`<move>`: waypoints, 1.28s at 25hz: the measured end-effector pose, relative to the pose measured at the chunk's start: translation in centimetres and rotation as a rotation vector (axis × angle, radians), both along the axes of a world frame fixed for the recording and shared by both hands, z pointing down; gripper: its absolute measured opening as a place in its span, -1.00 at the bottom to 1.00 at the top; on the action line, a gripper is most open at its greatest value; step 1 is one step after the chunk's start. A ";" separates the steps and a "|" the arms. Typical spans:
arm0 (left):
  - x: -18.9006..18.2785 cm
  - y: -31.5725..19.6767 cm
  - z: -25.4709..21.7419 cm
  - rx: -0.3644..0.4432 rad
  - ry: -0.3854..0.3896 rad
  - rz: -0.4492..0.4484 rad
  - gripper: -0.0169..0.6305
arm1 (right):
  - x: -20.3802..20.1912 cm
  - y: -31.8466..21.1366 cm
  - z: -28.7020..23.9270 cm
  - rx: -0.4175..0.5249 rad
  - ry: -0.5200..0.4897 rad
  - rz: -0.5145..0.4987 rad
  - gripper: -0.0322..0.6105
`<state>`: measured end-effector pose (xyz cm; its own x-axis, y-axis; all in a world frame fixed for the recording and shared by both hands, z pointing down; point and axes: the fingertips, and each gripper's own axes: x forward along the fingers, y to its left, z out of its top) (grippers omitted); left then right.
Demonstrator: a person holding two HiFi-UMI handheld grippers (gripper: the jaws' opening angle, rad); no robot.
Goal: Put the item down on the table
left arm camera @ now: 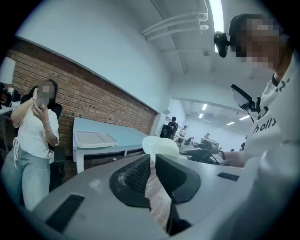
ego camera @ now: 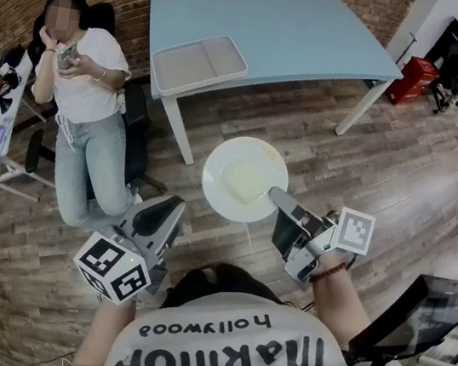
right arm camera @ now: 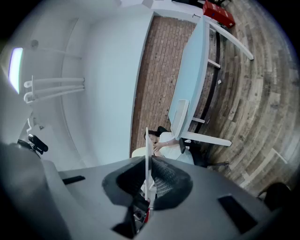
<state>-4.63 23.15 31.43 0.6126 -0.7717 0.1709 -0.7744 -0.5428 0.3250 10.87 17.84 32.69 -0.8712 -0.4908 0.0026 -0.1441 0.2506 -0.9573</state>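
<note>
Not down yet: right hand-held gripper (ego camera: 282,202) clamps white plate (ego camera: 243,178) mid-frame, short of bench (ego camera: 279,31) at top; left hand-held gripper (ego camera: 159,214) closed, empty.

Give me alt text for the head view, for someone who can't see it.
The right gripper holds a round white plate by its rim above the wooden floor, short of a light blue table bearing a white tray.
</note>
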 end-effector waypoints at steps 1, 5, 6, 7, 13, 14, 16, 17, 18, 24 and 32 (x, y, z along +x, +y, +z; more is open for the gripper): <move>0.1 0.0 0.0 0.000 0.000 0.001 -0.83 | 0.0 0.0 0.0 -0.009 -0.012 0.005 -0.82; 0.2 0.2 -0.1 -0.001 -0.001 0.005 -0.83 | 0.3 -0.1 0.1 -0.040 -0.058 0.024 -0.82; 0.2 0.3 -0.1 -0.002 -0.001 0.005 -0.83 | 0.3 -0.1 0.1 -0.042 -0.062 0.026 -0.82; 0.1 0.3 -0.1 -0.002 -0.001 0.004 -0.83 | 0.3 -0.1 0.0 -0.039 -0.063 0.026 -0.82; 0.0 0.5 -0.1 0.008 -0.004 0.000 -0.83 | 0.2 0.0 -0.3 -0.019 -0.067 0.018 -0.83; 0.0 0.5 -0.1 0.013 -0.006 -0.003 -0.83 | 0.2 -0.1 -0.3 -0.016 -0.065 0.017 -0.82; -0.2 0.4 -0.2 0.022 -0.005 -0.011 -0.83 | 0.1 -0.1 -0.3 -0.017 -0.061 0.015 -0.83; -0.3 0.4 -0.3 0.025 0.001 -0.015 -0.83 | 0.0 -0.1 -0.3 -0.018 -0.059 0.016 -0.82; -0.5 0.3 -0.3 0.027 0.009 -0.019 -0.83 | -0.1 -0.1 -0.2 -0.021 -0.057 0.017 -0.82; -2.6 -0.4 -0.3 0.019 0.013 -0.016 -0.83 | -1.6 -1.1 -0.3 -0.012 -0.044 0.033 -0.82; -4.9 -2.6 -0.6 0.051 0.039 0.028 -0.83 | -4.7 -2.5 -0.2 -0.001 -0.047 0.067 -0.82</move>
